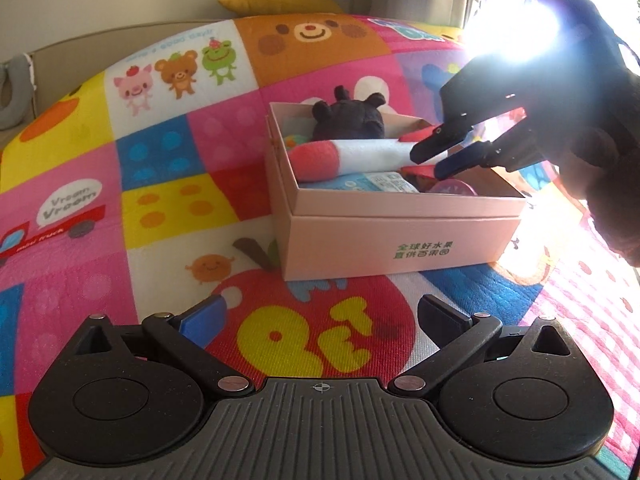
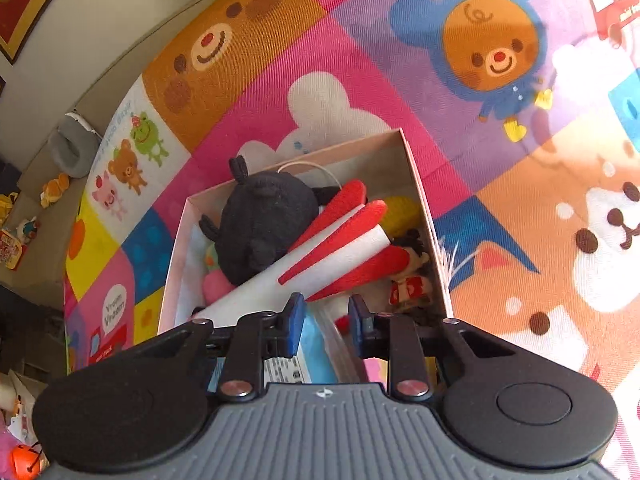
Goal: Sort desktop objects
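The pink box [image 1: 384, 236] sits on the cartoon play mat [image 1: 168, 160], packed with a black plush [image 1: 348, 118] and a white foam rocket [image 1: 360, 154] with red fins. The right gripper [image 1: 430, 160] reaches in at the rocket's tail, its 2 fingers drawn nearly together; whether they pinch a fin is unclear. The left gripper [image 1: 320, 316] hovers before the box, fingers spread, empty.

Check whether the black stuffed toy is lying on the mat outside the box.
No, the black stuffed toy sits inside the pink box, beside the foam rocket.
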`<action>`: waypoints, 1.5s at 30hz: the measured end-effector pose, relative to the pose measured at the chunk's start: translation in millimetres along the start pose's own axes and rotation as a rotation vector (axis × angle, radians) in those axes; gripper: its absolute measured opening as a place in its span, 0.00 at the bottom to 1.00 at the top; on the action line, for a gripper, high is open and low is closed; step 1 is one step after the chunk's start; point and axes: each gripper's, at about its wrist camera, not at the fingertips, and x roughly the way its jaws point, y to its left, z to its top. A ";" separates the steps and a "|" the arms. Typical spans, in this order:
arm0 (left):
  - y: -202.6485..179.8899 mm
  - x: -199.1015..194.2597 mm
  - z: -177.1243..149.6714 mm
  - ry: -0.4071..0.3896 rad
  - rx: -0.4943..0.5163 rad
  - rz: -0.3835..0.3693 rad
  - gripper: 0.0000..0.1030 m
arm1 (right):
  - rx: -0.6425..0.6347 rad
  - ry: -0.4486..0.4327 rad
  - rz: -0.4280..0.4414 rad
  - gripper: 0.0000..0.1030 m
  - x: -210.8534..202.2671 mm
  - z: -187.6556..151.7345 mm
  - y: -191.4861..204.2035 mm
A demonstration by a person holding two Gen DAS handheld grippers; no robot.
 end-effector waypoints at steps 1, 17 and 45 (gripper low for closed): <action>-1.3 -1.8 -1.5 -0.001 0.003 0.005 1.00 | -0.014 -0.010 0.024 0.23 -5.9 -6.2 -2.3; -40.4 -4.6 -20.5 0.006 0.092 0.170 1.00 | -0.268 -0.281 -0.179 1.00 -79.0 -194.7 -38.6; -38.4 12.7 -15.3 0.044 0.013 0.207 1.00 | -0.359 -0.291 -0.215 1.00 -34.9 -172.4 -48.0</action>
